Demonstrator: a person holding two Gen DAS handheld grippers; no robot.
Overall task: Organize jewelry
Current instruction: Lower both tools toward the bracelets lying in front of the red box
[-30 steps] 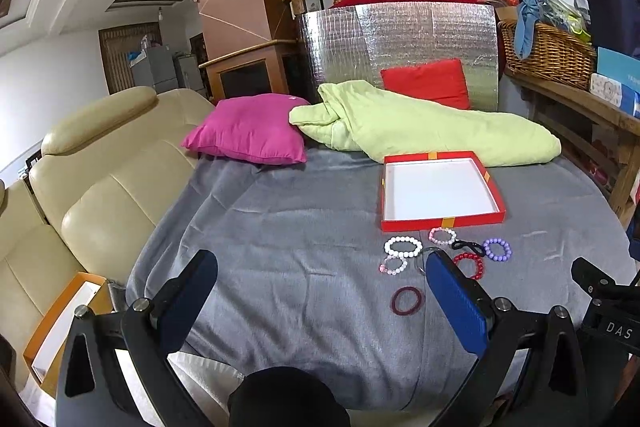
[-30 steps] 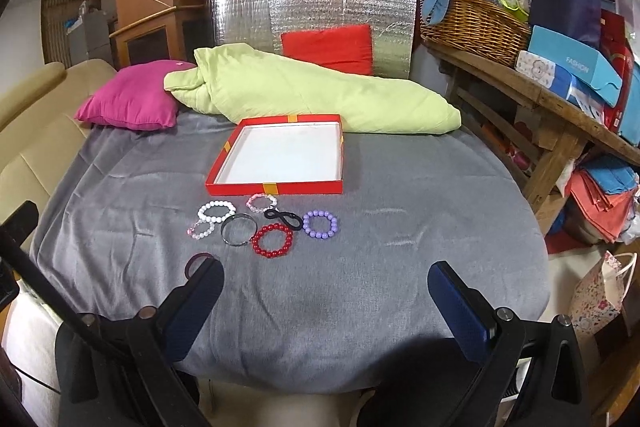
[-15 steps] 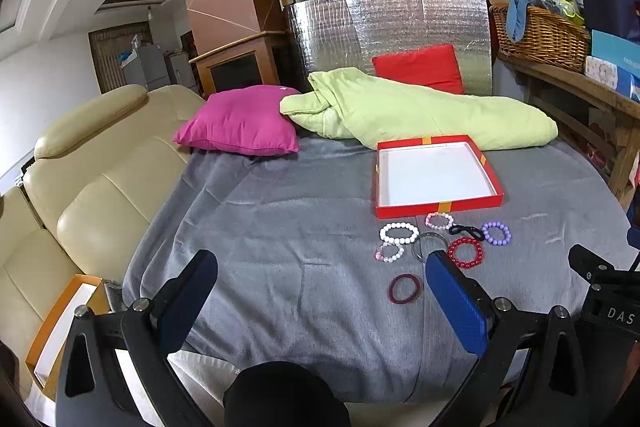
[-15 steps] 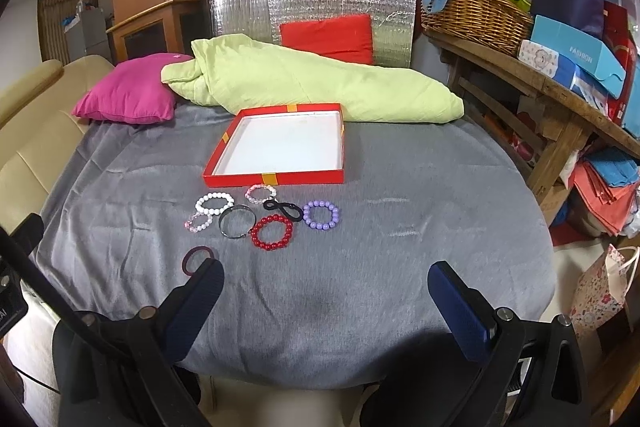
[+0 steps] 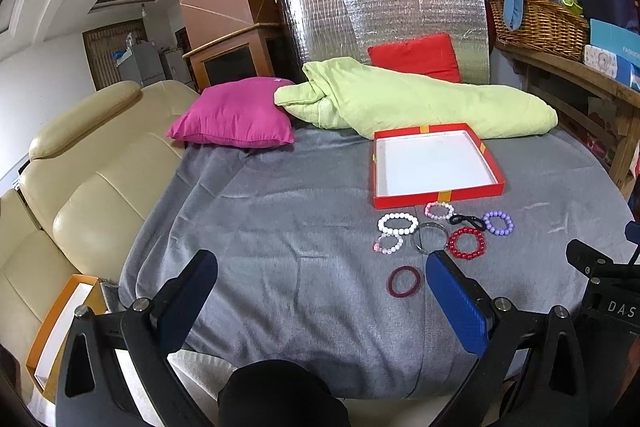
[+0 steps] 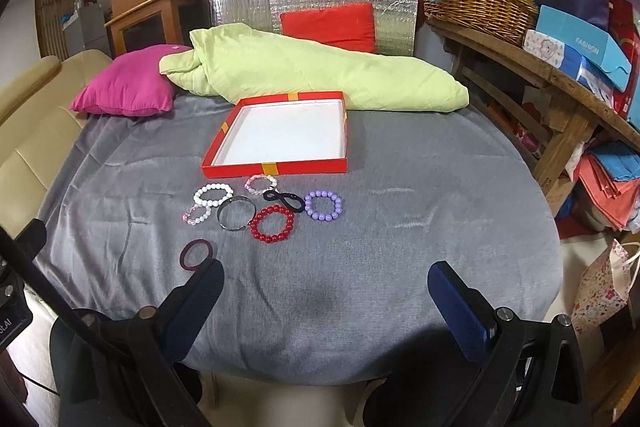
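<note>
A red box (image 5: 437, 198) (image 6: 276, 167) with a white inside lies open and empty on the grey cloth. Before it lie several bracelets: white beads (image 5: 397, 223) (image 6: 213, 195), red beads (image 5: 466, 243) (image 6: 273, 223), purple beads (image 5: 498, 223) (image 6: 323, 205), a silver bangle (image 5: 430, 237) (image 6: 236, 214), a black loop (image 6: 283, 201), and a dark red ring (image 5: 404, 280) (image 6: 195, 254) nearest me. My left gripper (image 5: 320, 283) is open and empty, above the cloth's near edge. My right gripper (image 6: 326, 293) is open and empty, right of the ring.
A green quilt (image 5: 416, 103), a pink pillow (image 5: 236, 119) and a red pillow (image 6: 328, 25) lie behind the box. A beige sofa (image 5: 80, 187) stands at left. A wooden shelf with a wicker basket (image 6: 480, 3) and boxes stands at right.
Both grippers have drawn back and risen slightly, so the box and bracelets sit farther off in view. Nothing on the cloth has moved.
</note>
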